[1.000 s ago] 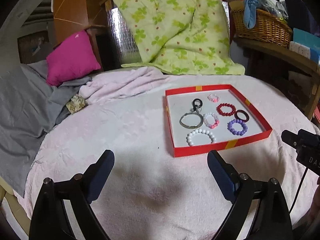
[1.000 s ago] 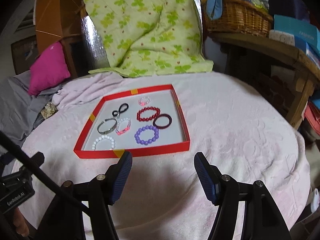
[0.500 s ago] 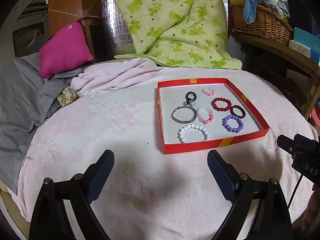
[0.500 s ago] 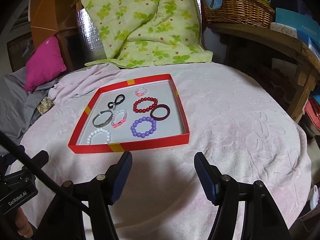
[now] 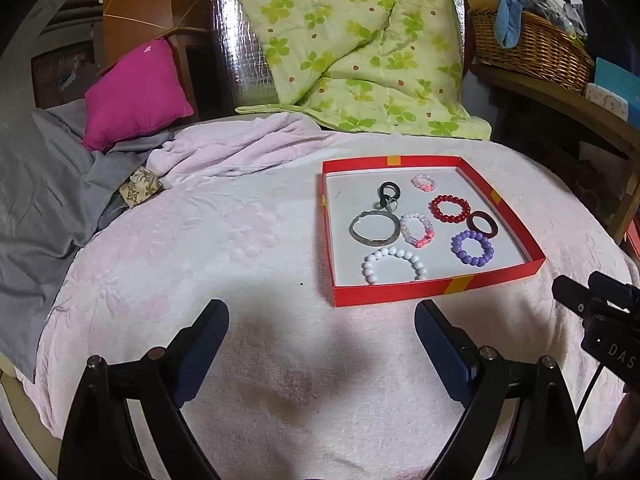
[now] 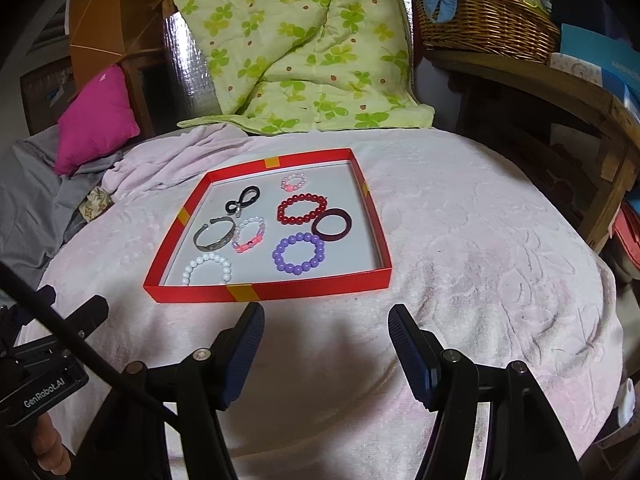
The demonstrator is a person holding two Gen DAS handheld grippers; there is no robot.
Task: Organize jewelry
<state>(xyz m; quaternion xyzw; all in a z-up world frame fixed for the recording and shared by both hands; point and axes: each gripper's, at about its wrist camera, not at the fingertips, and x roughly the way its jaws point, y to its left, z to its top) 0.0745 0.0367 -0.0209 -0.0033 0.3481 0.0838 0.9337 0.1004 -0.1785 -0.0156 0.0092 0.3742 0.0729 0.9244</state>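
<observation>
Right wrist: tray point(image 6: 312, 289) beyond parted jaws.

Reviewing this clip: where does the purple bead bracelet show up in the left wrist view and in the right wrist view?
Left wrist: purple bead bracelet lies right of centre, near the red tray's front right corner.
Right wrist: it sits just left of centre, in the tray's front right part.
Shared landmark: the dark ring lies just behind it.
</observation>
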